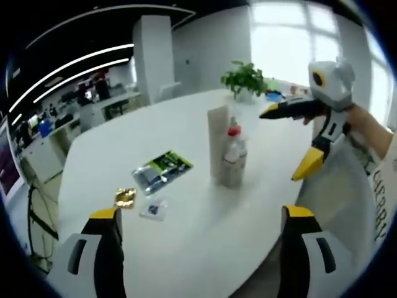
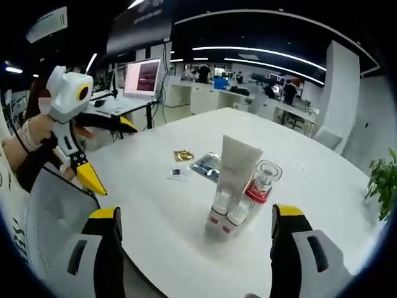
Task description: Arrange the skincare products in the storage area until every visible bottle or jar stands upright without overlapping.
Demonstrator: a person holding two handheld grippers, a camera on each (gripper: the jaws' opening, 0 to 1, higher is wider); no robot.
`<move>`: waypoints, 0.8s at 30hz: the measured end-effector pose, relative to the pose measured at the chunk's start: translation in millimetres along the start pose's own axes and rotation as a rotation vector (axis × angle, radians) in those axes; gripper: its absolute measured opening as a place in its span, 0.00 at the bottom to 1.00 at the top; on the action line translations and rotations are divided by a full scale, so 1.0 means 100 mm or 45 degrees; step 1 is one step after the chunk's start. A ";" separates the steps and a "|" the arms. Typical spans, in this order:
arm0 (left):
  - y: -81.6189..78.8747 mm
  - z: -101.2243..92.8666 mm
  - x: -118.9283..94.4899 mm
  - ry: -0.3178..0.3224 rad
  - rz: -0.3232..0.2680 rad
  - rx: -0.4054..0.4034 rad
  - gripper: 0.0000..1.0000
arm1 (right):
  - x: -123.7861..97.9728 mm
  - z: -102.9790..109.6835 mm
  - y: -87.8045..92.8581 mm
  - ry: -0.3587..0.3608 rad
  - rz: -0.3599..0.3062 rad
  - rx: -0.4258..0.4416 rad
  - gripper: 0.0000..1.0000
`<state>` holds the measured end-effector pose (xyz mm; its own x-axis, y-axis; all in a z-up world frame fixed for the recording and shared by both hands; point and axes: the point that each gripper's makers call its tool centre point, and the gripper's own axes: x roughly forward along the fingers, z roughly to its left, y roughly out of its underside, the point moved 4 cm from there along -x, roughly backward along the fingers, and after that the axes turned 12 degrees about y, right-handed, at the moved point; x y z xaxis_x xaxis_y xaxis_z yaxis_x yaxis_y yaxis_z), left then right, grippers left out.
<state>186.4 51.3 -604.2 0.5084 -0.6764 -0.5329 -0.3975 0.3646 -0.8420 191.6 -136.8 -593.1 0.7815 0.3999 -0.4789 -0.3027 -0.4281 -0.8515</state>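
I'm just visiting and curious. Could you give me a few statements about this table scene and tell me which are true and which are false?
1. The skincare bottles stand clustered together on the white table. True.
2. The right claw is shut on a bottle. False: it is open and holds nothing, with the cluster ahead of it.
3. A tall white tube stands upright in the cluster. True.
4. The flat packets lie stacked on top of the bottles. False: they lie on the table, apart from the cluster.
5. A potted plant stands at the far side of the table. True.
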 end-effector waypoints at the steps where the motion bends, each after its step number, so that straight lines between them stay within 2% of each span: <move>1: 0.01 0.01 0.01 0.001 0.003 -0.003 0.99 | 0.00 0.00 0.00 -0.001 0.002 0.000 1.00; 14: 0.04 0.15 0.09 0.026 0.011 -0.035 0.99 | 0.04 -0.04 -0.04 -0.012 0.008 0.012 1.00; 24: 0.00 0.34 0.22 0.067 -0.004 -0.073 0.99 | 0.12 -0.27 -0.19 -0.059 -0.015 0.052 1.00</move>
<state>223.5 57.7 -619.1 0.4695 -0.7108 -0.5238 -0.4397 0.3262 -0.8368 221.4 -146.0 -577.2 0.7593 0.4423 -0.4773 -0.3163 -0.3902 -0.8647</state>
